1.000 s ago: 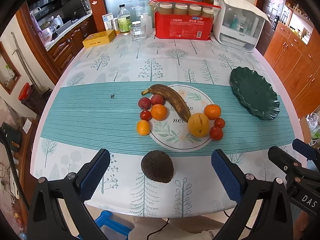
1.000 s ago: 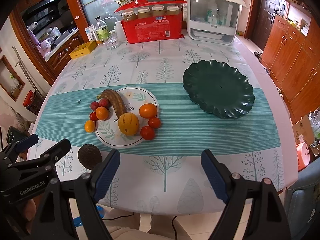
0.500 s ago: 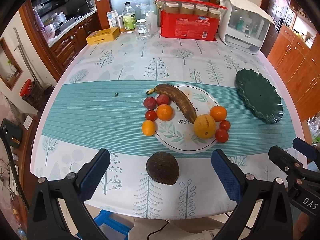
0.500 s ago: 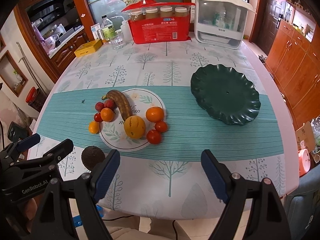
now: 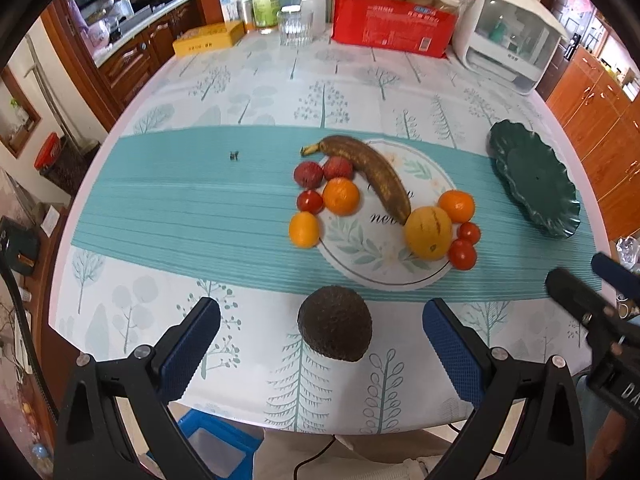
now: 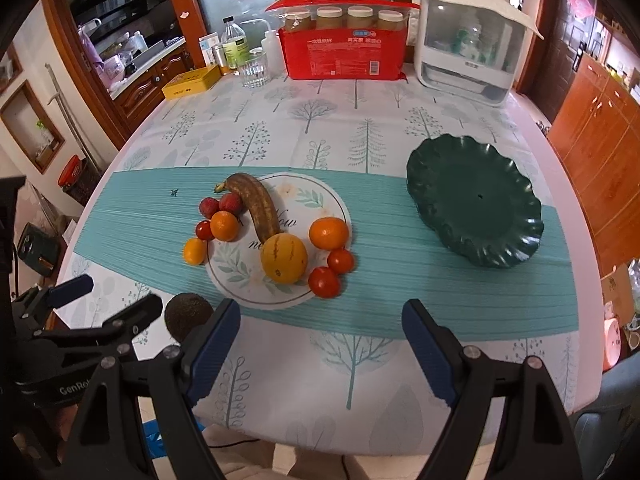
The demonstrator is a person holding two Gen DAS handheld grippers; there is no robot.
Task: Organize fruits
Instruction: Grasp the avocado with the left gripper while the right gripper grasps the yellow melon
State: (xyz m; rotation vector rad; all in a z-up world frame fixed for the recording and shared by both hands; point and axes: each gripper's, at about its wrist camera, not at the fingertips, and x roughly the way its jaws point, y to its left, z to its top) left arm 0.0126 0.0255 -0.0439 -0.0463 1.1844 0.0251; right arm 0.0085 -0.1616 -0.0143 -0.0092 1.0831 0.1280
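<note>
A dark avocado (image 5: 335, 327) lies alone, nearer the table edge than the white mat (image 5: 384, 264), where banana (image 5: 368, 170), oranges (image 5: 341, 196), tomatoes (image 5: 462, 254) cluster.

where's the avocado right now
In the left wrist view the avocado lies alone on the white tree-print cloth near the table's front edge, ahead of the open left gripper, just short of the round mat.

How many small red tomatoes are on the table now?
3. One tomato lies left of the white round mat, among the oranges; two tomatoes lie together at its right edge. None seems hidden.
</note>
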